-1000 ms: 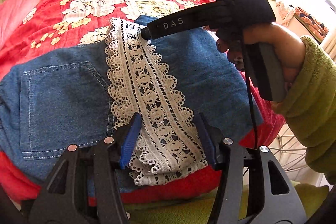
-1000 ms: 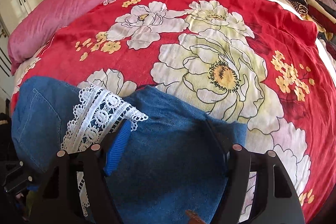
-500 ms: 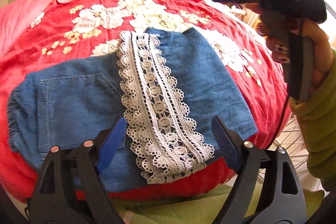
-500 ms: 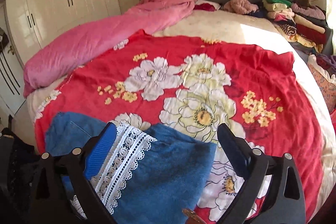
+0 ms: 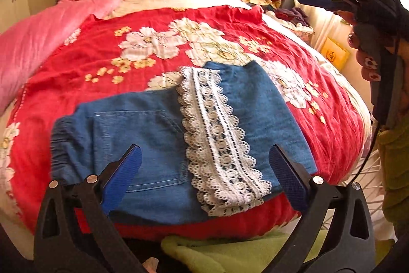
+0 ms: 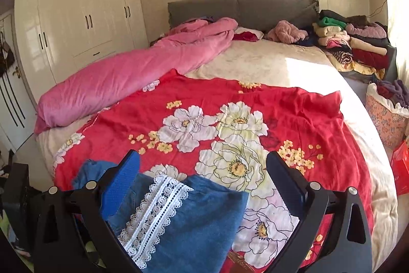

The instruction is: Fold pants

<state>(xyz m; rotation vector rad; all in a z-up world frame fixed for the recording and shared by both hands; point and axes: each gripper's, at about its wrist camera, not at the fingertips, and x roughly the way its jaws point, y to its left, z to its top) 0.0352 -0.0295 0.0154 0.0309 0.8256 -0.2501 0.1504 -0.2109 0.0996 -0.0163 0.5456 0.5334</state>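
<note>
Because the denim pants (image 5: 143, 134) already lie folded into a compact rectangle at the near edge of the red floral bedspread (image 5: 122, 47), with the white lace trim (image 5: 217, 137) laid over the top layer, neither tool needs a grip. On the left gripper (image 5: 204, 175) the jaws are opening, with nothing pinched between them, only the fold below. Up at the right, the right gripper (image 6: 202, 183) stands wide apart and empty, probably lifted clear so the stack stays undisturbed.
</note>
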